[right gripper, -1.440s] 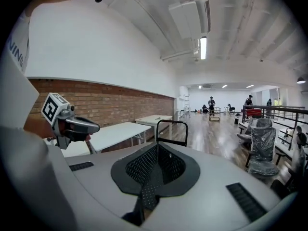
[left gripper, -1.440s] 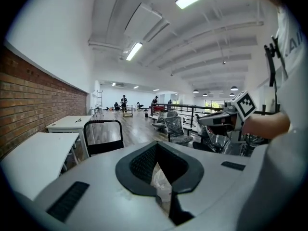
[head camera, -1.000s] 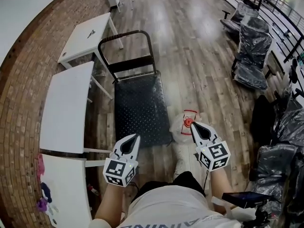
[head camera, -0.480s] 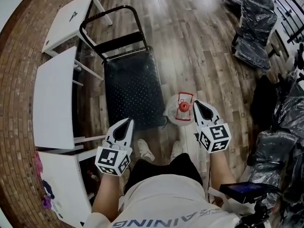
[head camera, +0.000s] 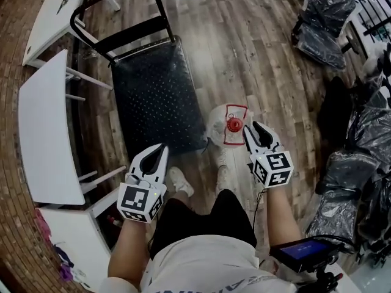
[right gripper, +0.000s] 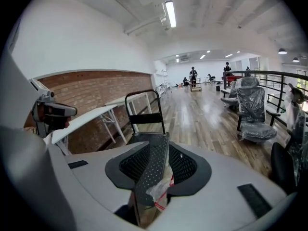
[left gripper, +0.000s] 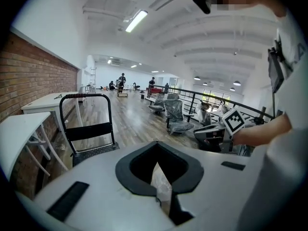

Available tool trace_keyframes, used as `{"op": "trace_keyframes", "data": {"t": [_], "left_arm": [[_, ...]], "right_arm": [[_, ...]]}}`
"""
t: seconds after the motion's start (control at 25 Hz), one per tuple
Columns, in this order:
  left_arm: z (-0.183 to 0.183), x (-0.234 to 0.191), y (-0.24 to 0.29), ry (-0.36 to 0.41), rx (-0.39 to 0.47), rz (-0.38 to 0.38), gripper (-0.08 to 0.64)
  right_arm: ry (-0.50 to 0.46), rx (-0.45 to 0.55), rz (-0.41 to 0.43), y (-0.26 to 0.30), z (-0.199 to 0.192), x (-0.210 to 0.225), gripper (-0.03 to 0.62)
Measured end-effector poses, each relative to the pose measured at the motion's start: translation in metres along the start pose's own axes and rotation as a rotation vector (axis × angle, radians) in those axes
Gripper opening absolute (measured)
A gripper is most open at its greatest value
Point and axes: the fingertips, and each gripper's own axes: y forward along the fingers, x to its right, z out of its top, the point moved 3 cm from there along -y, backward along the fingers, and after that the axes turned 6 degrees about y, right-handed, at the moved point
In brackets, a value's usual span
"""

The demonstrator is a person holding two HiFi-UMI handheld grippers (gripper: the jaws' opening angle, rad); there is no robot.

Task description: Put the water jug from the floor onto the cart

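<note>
The water jug (head camera: 231,126), clear with a red cap and a red handle frame, stands on the wood floor just right of the cart's near corner. The cart (head camera: 153,96) is a black studded platform with a black push handle at its far end. My right gripper (head camera: 250,128) hangs right beside the jug's cap. Its jaws are opening and nothing is between them. Through their gap in the right gripper view (right gripper: 161,141) I see the cart deck and a bit of the jug (right gripper: 161,190). My left gripper (head camera: 162,149) is shut and empty above the floor at the cart's near edge.
White tables (head camera: 43,127) stand along the brick wall left of the cart. Plastic-wrapped chairs (head camera: 324,35) line the railing side on the right. The person's white shoes (head camera: 178,179) stand just behind the cart. A dark tablet (head camera: 299,250) hangs at the person's right hip.
The person has bent forward and both grippers have sunk toward the floor. The right gripper's jaws have parted next to the jug's cap. The jug and the cart have stayed in place.
</note>
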Motion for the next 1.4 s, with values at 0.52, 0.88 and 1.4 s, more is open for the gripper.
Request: {"op": "trace_keyframes", "data": {"t": [0.52,0.88,1.4], "left_arm": [[-0.090,-0.015,0.020,-0.035,-0.125,-0.002,0.000],[-0.137,-0.020,0.023,-0.096,-0.169,0.046,0.000],[-0.158,-0.015,0.020,-0.129,-0.207,0.100,0.000]], "right_arm": [[-0.094,-0.199,-0.087,0.098,-0.112,0.049,0.294],[-0.194,-0.372,-0.098,0.148,-0.189,0.073,0.321],[-0.226,-0.451,-0.126,0.172,-0.225,0.090,0.319]]}}
